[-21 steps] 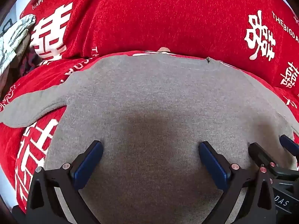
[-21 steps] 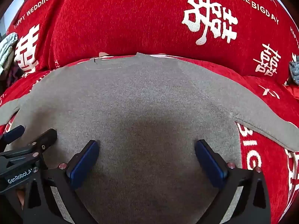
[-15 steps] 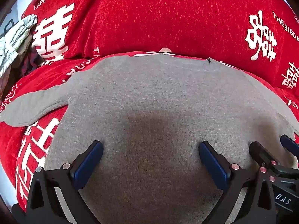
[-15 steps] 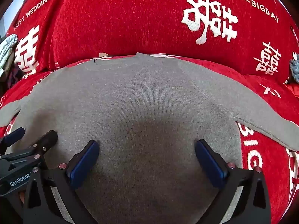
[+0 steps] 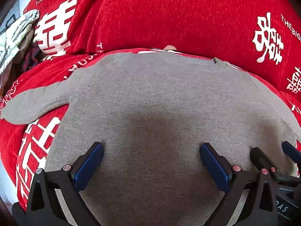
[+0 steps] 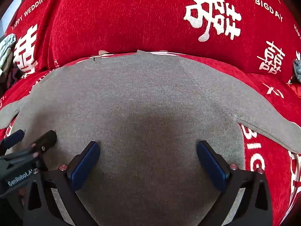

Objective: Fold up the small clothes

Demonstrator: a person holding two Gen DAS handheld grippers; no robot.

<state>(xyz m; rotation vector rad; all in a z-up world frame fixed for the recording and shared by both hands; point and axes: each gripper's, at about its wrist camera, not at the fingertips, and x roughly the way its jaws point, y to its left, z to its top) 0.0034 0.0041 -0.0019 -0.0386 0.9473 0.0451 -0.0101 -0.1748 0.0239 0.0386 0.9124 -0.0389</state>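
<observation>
- Grey knit sweater (image 5: 158, 101) lies spread flat on the seat of a sofa under a red cover (image 5: 169, 13) printed with white characters and "HAPPY WEDDING" lettering. The far edge of the garment reaches almost to the crease where the seat meets the backrest.
- Left sleeve (image 5: 35, 103) sticks out sideways over the red cloth; right sleeve (image 6: 267, 120) does the same on the other side. Neither is turned in.
- Left hand-held gripper (image 5: 151, 162): jaws spread wide, blue pads clear of each other, nothing pinched. It hovers over the near part of the sweater, angled downward. Cannot tell whether the fingertips touch the knit.
- Right hand-held gripper (image 6: 147, 160): likewise spread wide, nothing between the pads, over the same near part of the garment. The two tools sit side by side; each shows at the edge of the other's view.
- A pale crumpled cloth (image 5: 15, 35) lies at the far left of the sofa, well apart from the sweater.
- Progress, as judged: the sweater looks smoothed and laid out, but no fold shows yet. Body is one flat layer, both sleeves out.
- Left to do, as judged: take hold of an edge or a sleeve, bring sleeves inward, then fold the body over. The whole folding sequence seems to be ahead.
</observation>
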